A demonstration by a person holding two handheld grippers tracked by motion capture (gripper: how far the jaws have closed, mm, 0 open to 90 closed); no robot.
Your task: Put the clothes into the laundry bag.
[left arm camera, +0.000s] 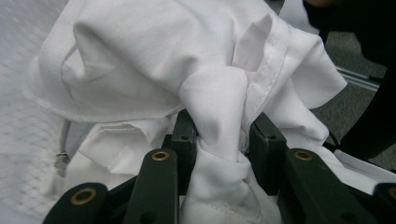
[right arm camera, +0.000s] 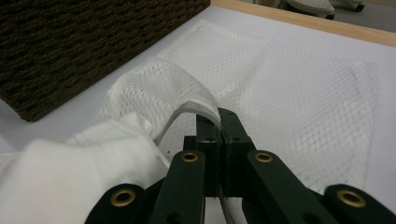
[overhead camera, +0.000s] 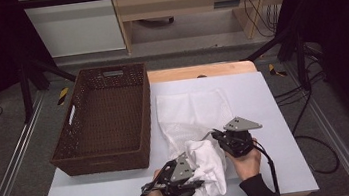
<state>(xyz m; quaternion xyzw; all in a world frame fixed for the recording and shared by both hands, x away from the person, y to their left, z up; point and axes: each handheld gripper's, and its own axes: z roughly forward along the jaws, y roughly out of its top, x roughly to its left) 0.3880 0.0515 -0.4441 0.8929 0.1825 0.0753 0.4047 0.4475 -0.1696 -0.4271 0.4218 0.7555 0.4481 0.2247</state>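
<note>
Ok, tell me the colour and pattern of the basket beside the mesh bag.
Dark brown, woven wicker basket; clearest in the high view.

Bright tabletop, dark surroundings, soft close-ups.

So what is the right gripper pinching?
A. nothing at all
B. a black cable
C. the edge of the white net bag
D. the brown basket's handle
C: in the right gripper view, the right gripper has its jaws shut on the thick rim of the net bag, holding its mouth up off the table.
</note>
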